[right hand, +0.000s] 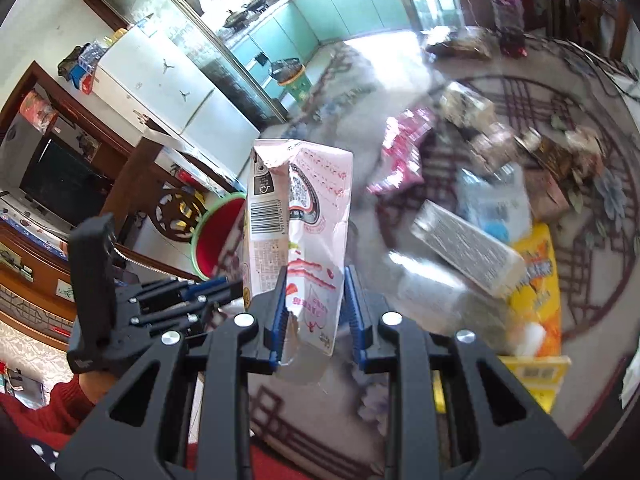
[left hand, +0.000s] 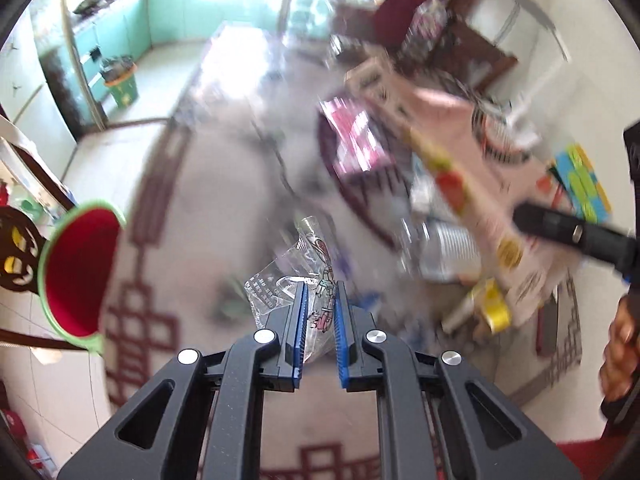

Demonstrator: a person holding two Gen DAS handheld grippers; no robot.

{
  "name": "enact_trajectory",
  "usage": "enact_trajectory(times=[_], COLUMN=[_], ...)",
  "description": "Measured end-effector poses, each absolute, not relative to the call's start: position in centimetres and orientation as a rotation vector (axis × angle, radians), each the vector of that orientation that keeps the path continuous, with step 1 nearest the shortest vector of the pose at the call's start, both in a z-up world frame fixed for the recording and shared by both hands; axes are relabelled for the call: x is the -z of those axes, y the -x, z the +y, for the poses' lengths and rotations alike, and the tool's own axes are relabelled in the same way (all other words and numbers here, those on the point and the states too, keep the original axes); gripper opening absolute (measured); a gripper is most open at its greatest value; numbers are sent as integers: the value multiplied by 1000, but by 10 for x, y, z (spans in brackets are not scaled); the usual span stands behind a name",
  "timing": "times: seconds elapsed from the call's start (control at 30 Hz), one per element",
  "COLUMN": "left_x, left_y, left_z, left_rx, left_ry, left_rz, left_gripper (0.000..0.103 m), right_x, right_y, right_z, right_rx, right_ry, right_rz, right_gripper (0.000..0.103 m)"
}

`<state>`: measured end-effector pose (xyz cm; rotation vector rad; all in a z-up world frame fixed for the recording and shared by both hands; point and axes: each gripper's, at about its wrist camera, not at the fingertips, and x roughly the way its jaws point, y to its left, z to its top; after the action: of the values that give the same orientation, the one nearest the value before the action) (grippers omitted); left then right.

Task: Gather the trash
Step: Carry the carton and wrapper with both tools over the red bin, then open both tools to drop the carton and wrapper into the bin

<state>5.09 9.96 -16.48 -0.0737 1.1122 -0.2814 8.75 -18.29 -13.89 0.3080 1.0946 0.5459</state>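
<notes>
Left gripper (left hand: 320,312): jaws closed on a clear plastic wrapper (left hand: 308,264), lifted off the rug (left hand: 192,208).
Right gripper (right hand: 314,300): clamped on a pink carton (right hand: 298,216), held upright.
Bin (left hand: 78,268): red-lined, green-rimmed, on the left.
Litter (right hand: 472,248): scattered far right.

The left hand-held gripper (left hand: 320,304) points steeply downward, its blue pads (left hand: 301,320) nearly together and pinching something thin. The right hand-held gripper (right hand: 316,296) also tilts downward, clamped firmly. In the left wrist view, the right hand (left hand: 620,352) shows at 4 o'clock.
</notes>
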Motion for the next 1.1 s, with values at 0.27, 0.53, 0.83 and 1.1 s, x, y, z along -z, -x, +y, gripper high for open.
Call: enact_trajectory(times=[0.27,0.53,0.83,1.1], left_x=[166,199,227,231], left_y=[-88,-104,-122,-133], left_z=[174,294,377,393], left_rx=[137,-89,-231,-253], left_ry=[112,165,216,238], left_rz=[1083,1133,1156,1150], left_gripper=[10,10,11,48], right_x=[135,166,206,195], right_y=[-127,-159,-184,-187], right_z=[-103,7,115,120], right_rx=[-618,-752,-817,-761], right_ry=[-299,-265,-130,-107], right_rz=[1091,1204,1307,1259], right_gripper=[26,27,30,62])
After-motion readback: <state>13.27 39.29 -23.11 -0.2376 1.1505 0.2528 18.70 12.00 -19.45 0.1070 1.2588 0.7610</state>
